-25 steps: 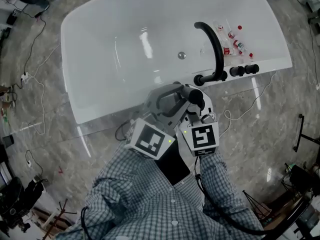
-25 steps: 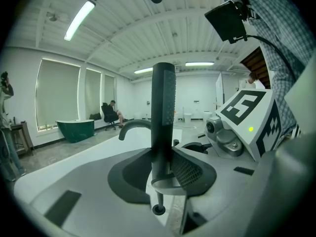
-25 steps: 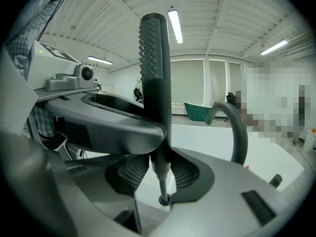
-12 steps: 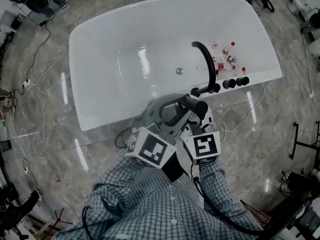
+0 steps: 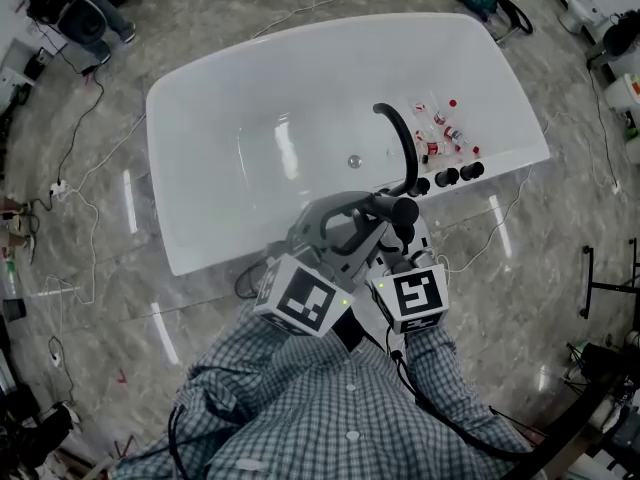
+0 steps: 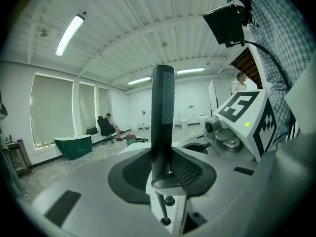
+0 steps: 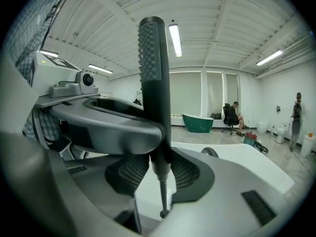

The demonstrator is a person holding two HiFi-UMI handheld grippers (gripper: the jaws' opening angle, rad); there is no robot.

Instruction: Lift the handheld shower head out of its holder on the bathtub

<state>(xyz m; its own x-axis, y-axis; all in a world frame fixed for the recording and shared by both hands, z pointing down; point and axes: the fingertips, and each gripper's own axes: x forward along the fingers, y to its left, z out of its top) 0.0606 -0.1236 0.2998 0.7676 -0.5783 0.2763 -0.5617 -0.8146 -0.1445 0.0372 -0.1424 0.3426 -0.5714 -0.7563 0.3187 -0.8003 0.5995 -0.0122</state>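
Observation:
The white bathtub point(image 5: 250, 88) stands on the marble floor ahead of me. On its near rim are a curved black faucet point(image 5: 402, 138) and black knobs point(image 5: 458, 174). I cannot pick out the shower head among these black fittings. Both grippers are held close to my chest, short of the tub and touching nothing on it. The left gripper point(image 5: 372, 203) point(image 6: 163, 75) is shut, its two fingers pressed together into one black bar. The right gripper point(image 5: 402, 212) point(image 7: 152, 33) is shut the same way, with nothing between its fingers. Their tips hide the faucet's foot in the head view.
Several small bottles point(image 5: 440, 126) lie in the tub's right end. Cables point(image 5: 80, 118) trail over the floor to the left and right. Far off stand a green tub point(image 7: 197, 122), a seated person point(image 7: 232, 116) and a standing person point(image 7: 297, 113).
The tub has drawn smaller and farther up in the head view, as the camera backed away. Both grippers stay shut at my chest.

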